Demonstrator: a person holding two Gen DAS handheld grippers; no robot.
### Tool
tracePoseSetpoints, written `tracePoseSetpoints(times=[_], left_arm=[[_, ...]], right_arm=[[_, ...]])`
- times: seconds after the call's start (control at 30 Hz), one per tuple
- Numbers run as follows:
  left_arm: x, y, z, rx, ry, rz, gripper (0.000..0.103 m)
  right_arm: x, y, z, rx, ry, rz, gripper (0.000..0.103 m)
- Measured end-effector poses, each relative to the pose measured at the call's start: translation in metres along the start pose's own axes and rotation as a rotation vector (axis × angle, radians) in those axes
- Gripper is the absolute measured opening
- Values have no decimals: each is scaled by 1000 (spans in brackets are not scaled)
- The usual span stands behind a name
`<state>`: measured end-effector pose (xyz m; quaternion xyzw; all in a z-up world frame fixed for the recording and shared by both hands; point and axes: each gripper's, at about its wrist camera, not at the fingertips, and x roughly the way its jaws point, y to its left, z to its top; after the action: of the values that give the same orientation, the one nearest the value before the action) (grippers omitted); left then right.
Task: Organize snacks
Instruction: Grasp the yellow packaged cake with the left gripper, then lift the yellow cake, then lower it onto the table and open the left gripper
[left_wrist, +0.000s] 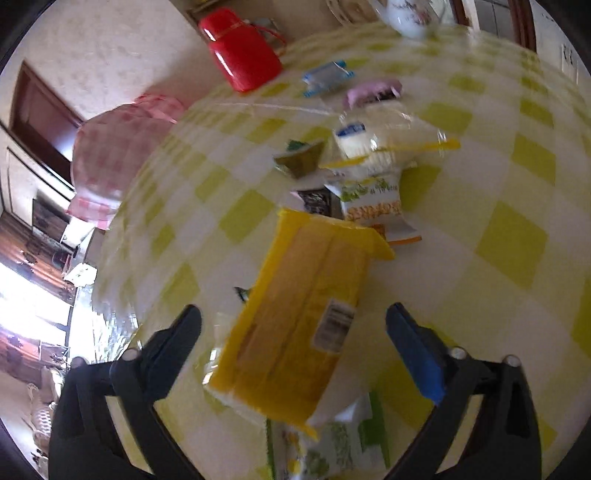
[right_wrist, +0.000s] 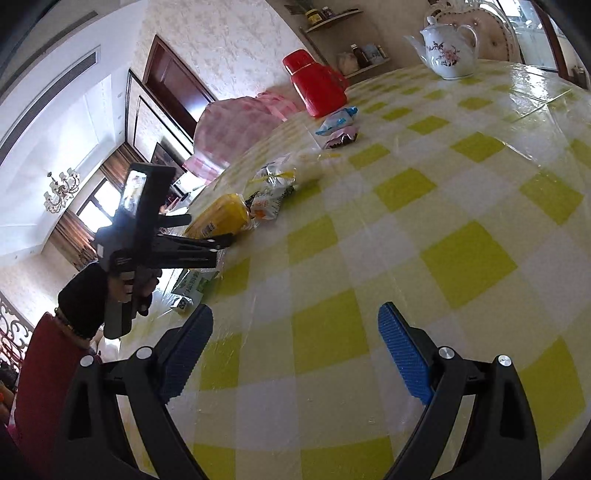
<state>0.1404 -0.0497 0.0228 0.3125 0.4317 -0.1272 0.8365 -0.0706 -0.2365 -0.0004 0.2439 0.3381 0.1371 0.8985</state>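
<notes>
A long yellow snack pack (left_wrist: 295, 317) lies on the green-checked table, between the spread fingers of my left gripper (left_wrist: 293, 317), which is open and not touching it. It also shows in the right wrist view (right_wrist: 221, 218), just beyond the left gripper (right_wrist: 221, 240). A green-and-white packet (left_wrist: 325, 450) lies partly under its near end. Beyond it lie a corn-print packet (left_wrist: 369, 203), a clear bag with yellow strips (left_wrist: 384, 144), a green packet (left_wrist: 301, 158), a pink snack (left_wrist: 371, 90) and a blue-white snack (left_wrist: 325, 75). My right gripper (right_wrist: 295, 328) is open and empty over bare table.
A red flask (right_wrist: 317, 86) stands at the table's far edge, and a white floral teapot (right_wrist: 448, 48) at the far side. A pink-checked chair (right_wrist: 236, 125) stands behind the table on the left. The table edge (right_wrist: 192, 306) runs along the left.
</notes>
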Motion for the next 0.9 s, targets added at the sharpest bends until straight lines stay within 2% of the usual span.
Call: tracePoseSetpoints(times=[0.07,0.1,0.13,0.17,0.23,0.27,0.33,0.4,0.43,0.5,0.7,0.77,0.9], left_arm=[[0,2,-2,-52,14,-90,48],[-4,3,-3,-84,8,-135,48],[-10,5,-5,-139,-6,-226,48],[-15,6,-6,-171,-21,-280,47],[-31,5,-12,-243,-67,-434,47],[-39,3,-17,-289,-86,-564,47],[-50,-1,-25,-355,-131,-763,47],[-59,-9,-33,-393,-167,-889,47],[-63,-18,-37,-411,-179,-931,47],[-65,-27,-42,-431,-191,-947,47],[-34,-32,-67,-671,-203,-1227,47],[-27,-29,-70,-713,-198,-1262,47],[-24,-26,-74,-747,-191,-1257,47]], right_arm=[[-1,0,0,1,-1,2,88],[-2,0,-1,5,-6,1,88],[-2,-1,-1,9,-7,1,88],[-3,-1,-1,12,-8,0,88],[-4,-2,-2,22,-10,-1,88],[-5,-2,-2,26,-11,-2,88],[-6,-3,-2,31,-14,-1,88],[-7,-3,-3,35,-19,-2,88],[-8,-3,-3,37,-22,-3,88],[-10,-4,-3,46,-32,-4,88],[-19,-12,-5,89,-62,5,88],[-20,-12,-5,90,-66,7,88],[-21,-11,-5,85,-68,6,88]])
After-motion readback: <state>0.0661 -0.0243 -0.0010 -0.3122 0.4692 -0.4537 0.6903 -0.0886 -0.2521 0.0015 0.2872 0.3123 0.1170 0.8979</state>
